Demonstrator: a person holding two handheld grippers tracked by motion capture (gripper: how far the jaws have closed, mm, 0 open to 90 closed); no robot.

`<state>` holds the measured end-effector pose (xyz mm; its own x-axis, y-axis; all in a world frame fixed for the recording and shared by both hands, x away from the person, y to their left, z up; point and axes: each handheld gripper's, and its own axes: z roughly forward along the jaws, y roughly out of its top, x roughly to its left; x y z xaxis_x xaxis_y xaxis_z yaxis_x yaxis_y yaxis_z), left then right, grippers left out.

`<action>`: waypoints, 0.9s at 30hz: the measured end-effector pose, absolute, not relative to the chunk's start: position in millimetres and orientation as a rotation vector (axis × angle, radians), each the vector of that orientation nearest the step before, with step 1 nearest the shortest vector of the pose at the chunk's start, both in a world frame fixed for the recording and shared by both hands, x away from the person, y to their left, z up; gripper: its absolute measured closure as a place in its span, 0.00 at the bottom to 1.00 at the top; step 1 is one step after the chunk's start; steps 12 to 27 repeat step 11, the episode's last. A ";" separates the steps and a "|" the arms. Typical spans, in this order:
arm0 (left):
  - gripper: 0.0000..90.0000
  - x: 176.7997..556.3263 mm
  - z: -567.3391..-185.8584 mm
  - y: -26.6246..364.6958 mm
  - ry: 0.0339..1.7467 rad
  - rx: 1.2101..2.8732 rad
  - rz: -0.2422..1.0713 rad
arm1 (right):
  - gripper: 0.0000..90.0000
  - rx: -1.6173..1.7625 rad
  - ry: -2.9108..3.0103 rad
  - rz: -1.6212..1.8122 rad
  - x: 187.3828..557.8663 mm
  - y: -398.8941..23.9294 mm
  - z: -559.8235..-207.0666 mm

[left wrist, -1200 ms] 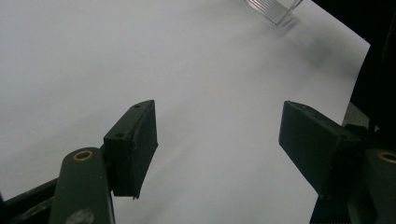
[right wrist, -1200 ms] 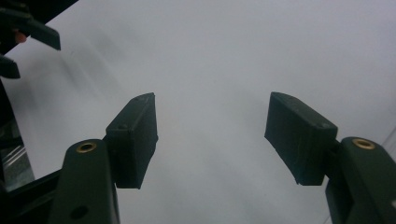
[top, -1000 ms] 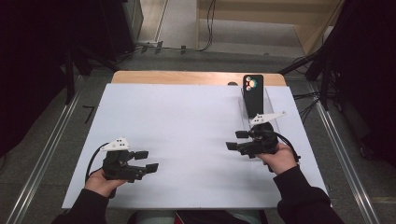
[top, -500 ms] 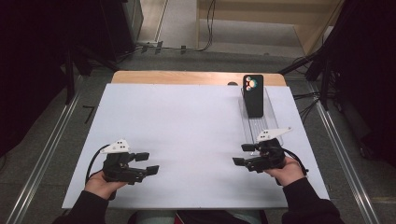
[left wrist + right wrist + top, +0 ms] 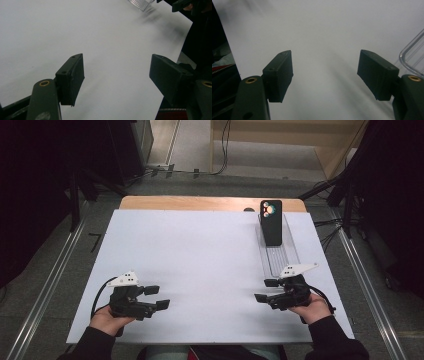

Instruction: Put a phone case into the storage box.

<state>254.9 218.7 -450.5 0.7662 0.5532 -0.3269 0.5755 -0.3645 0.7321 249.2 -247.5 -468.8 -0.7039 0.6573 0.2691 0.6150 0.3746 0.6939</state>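
A: From above, where's the phone [image 5: 271, 222]?

B: Standing at the far end of the clear tray [image 5: 280, 257], on the far right of the white sheet [image 5: 200, 265]. I'd guess it's stiff, slick-backed and easy to tip, so take it by its long edges, low down.

A: And the tongs?

B: Left gripper [image 5: 158, 297] sits well left of the tray, right gripper [image 5: 266, 290] just beside the tray's near end. Both gape and hold nothing.

A: Left gripper view?

B: Jaws wide apart over bare sheet, the tray's corner [image 5: 142, 3] far off.

A: Right gripper view?

B: Its jaws have just been opening, nothing between them. The tray's rim [image 5: 412, 56] lies to the right.
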 end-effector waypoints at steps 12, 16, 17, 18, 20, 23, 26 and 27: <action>0.32 255.6 -451.0 218.7 0.845 2.054 -0.030 | 0.29 1.188 2.556 1.268 252.5 -250.2 -470.5; 0.32 255.6 -451.0 218.7 0.845 2.054 -0.030 | 0.29 1.188 2.556 1.268 252.5 -250.2 -470.5; 0.32 255.6 -451.0 218.7 0.845 2.054 -0.030 | 0.29 1.188 2.556 1.268 252.5 -250.2 -470.5; 0.32 255.6 -451.0 218.7 0.845 2.054 -0.030 | 0.29 1.188 2.556 1.268 252.5 -250.2 -470.5; 0.32 255.6 -451.0 218.7 0.845 2.054 -0.030 | 0.29 1.188 2.556 1.268 252.5 -250.2 -470.5; 0.32 255.6 -451.0 218.7 0.845 2.054 -0.030 | 0.29 1.188 2.556 1.268 252.5 -250.2 -470.5; 0.32 255.6 -451.0 218.7 0.845 2.054 -0.030 | 0.29 1.188 2.556 1.268 252.5 -250.2 -470.5; 0.32 255.6 -451.0 218.7 0.845 2.054 -0.030 | 0.29 1.188 2.556 1.268 252.5 -250.2 -470.5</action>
